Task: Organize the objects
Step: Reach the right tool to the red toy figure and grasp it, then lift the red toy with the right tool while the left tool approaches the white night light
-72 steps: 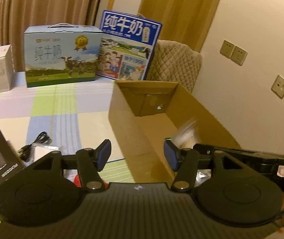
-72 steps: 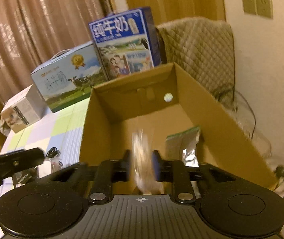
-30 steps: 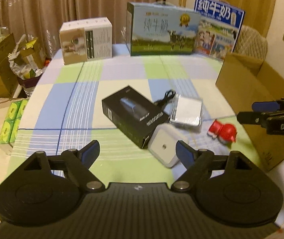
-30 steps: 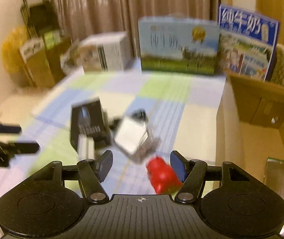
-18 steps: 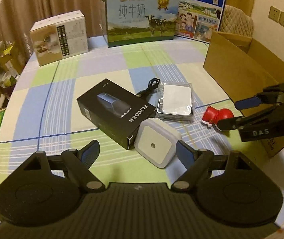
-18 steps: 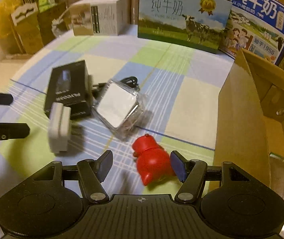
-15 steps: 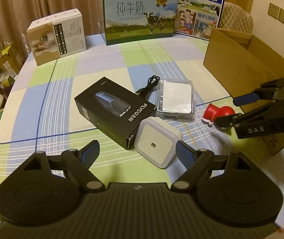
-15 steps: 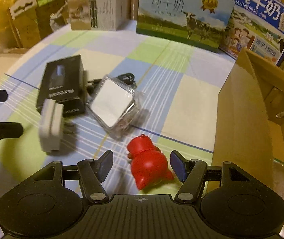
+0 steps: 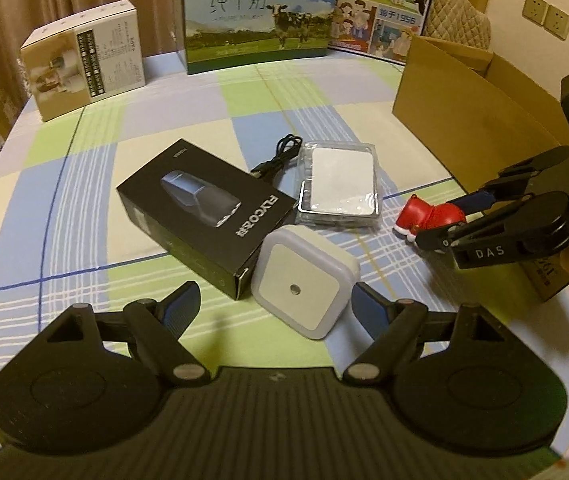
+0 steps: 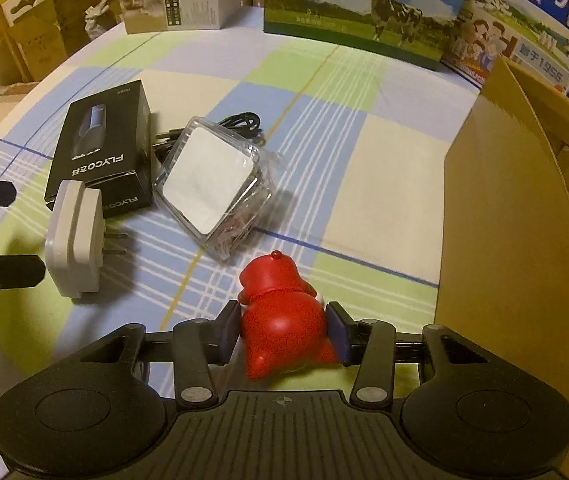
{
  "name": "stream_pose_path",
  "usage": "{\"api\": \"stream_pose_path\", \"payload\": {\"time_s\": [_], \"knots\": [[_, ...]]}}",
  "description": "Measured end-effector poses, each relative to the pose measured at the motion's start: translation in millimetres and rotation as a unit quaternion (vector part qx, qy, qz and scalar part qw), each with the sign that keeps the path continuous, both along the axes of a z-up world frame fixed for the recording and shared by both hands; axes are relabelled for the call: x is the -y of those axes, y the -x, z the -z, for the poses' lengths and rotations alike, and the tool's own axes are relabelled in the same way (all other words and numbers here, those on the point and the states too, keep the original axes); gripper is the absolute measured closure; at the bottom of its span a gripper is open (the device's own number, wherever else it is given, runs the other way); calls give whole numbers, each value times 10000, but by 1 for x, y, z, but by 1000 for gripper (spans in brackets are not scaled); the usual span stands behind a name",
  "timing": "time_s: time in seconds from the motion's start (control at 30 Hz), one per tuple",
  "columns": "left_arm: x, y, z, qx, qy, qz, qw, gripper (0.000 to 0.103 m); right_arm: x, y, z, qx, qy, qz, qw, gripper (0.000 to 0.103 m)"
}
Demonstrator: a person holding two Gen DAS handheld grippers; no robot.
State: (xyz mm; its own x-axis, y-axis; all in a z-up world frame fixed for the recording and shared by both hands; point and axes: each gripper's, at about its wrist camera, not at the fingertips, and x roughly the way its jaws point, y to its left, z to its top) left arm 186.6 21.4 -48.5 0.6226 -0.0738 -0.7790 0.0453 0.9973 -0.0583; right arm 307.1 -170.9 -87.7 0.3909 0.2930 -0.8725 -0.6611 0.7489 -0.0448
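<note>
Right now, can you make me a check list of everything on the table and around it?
Surface: round table with a blue, green and cream checked cloth.
Job's things: red toy, white plug-in night light, black FLYCO box, clear plastic case, open cardboard box at the table's right edge.
Clutter: two milk cartons and a small white carton at the far edge.
Grippers: right gripper shut on the red toy; left gripper open, near the night light.
Cables: coiled black cable behind the case.
Surroundings: curtains, wall sockets, quilted chair back.
</note>
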Motion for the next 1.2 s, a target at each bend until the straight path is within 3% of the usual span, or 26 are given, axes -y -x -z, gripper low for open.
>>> {"api": "stream_pose_path", "payload": {"time_s": [0.27,0.63,0.7,0.87,1.03,1.2], "knots": [[2,-6,7,-141,323,70,9994,30,-1,10,-12,-162,-274,-50,9995,60],[9,-18,24,-201,223,166,9994,41,4,8,-12,-197,-379,5,9991,60],[10,-20,24,-203,322,151,9992,48,5,7,-12,-210,-407,31,9989,60],[14,-22,21,-113,778,245,9966,50,8,5,-14,-219,-461,95,9987,60],[18,-23,20,-22,274,218,9994,49,12,4,-16,-220,-516,118,9984,60],[22,-27,25,-24,-63,376,9993,36,14,3,-16,-219,-547,165,9981,60]]}}
